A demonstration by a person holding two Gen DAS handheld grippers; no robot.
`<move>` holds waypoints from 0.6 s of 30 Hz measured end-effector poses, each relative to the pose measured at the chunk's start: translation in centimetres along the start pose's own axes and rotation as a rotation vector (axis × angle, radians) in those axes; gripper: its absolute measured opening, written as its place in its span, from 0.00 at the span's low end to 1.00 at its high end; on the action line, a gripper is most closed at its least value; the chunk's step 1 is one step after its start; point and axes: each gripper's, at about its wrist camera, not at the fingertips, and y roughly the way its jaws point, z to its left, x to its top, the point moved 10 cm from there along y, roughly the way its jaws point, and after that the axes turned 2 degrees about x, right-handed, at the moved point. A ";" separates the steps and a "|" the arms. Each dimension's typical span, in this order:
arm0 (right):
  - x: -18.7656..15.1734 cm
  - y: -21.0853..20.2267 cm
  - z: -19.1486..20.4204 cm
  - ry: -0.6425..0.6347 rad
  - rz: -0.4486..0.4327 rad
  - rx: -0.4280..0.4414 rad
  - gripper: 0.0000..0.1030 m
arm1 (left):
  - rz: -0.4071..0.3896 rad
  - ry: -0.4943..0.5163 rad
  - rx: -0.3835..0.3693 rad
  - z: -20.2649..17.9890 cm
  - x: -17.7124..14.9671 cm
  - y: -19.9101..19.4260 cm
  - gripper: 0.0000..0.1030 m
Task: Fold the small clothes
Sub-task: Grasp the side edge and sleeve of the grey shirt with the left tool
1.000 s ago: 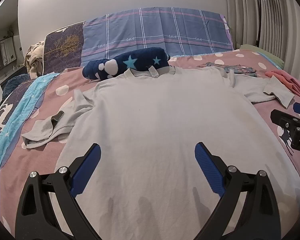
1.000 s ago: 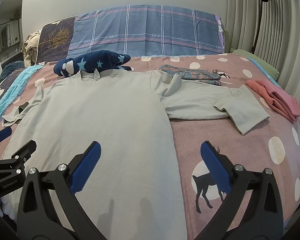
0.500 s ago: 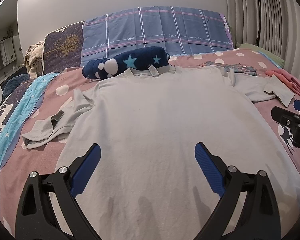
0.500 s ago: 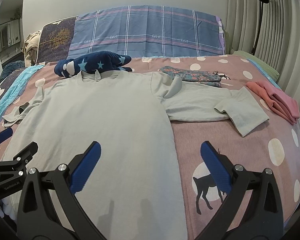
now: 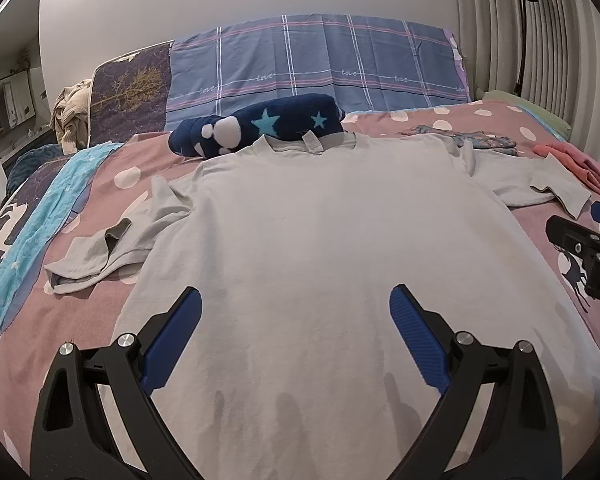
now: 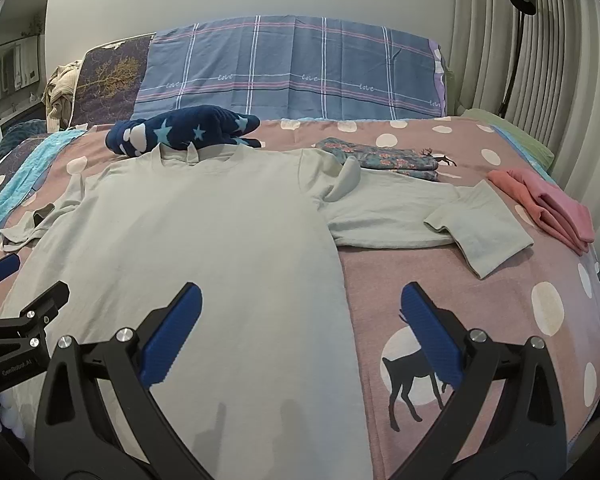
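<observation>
**Q:** Status, from the left edge of the bed across?

**A:** I log it as I see it. Along the left edge of the bed (image 5: 28, 312) lies a turquoise blanket (image 5: 32, 216). Next to it, the grey T-shirt (image 5: 320, 248) is spread flat, back up by the neck tag, collar toward the headboard and hem toward me. Its left sleeve (image 5: 100, 252) is crumpled and partly folded under itself. My left gripper (image 5: 296, 312) hovers over the lower body of the shirt, jaws wide apart, holding nothing.

**Q:** And the right half?

**A:** My right gripper (image 6: 300, 312) straddles the shirt's right side seam, jaws equally wide, empty; one finger is over cloth, the other over the deer-print bedspread. The right sleeve (image 6: 452, 224) lies stretched toward the right edge, its cuff turned over and a pucker at the shoulder. Behind the collar sits a navy star-patterned fleece (image 6: 180, 132). Further right, a folded floral garment (image 6: 380, 156) and, near the right edge, a folded pink garment (image 6: 548, 204).

**Q:** Progress?

**A:** My judgement: two pieces look finished and set aside. The shirt is laid out but no fold is made. Remaining: smooth both sleeves, fold them in, fold the body, then the fleece, if it counts.
</observation>
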 end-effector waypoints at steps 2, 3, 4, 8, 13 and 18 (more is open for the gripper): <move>0.0 0.0 0.2 -0.004 -0.005 0.016 0.97 | 0.004 -0.008 0.012 0.8 0.0 0.2 0.93; 0.1 0.0 0.3 -0.006 -0.009 0.035 0.90 | 0.003 -0.011 0.021 1.3 0.0 0.3 0.90; 0.2 0.0 0.6 -0.010 -0.010 0.061 0.78 | 0.003 -0.013 0.036 2.2 0.1 0.4 0.83; 0.0 0.8 2.1 -0.028 0.042 0.180 0.40 | 0.042 -0.070 0.120 8.4 -0.2 1.5 0.64; -0.7 1.8 3.0 -0.050 0.082 0.182 0.45 | 0.127 -0.191 0.311 20.3 -1.3 3.3 0.56; -1.5 2.8 3.6 -0.041 0.131 0.185 0.51 | 0.181 -0.227 0.258 24.1 0.7 6.8 0.65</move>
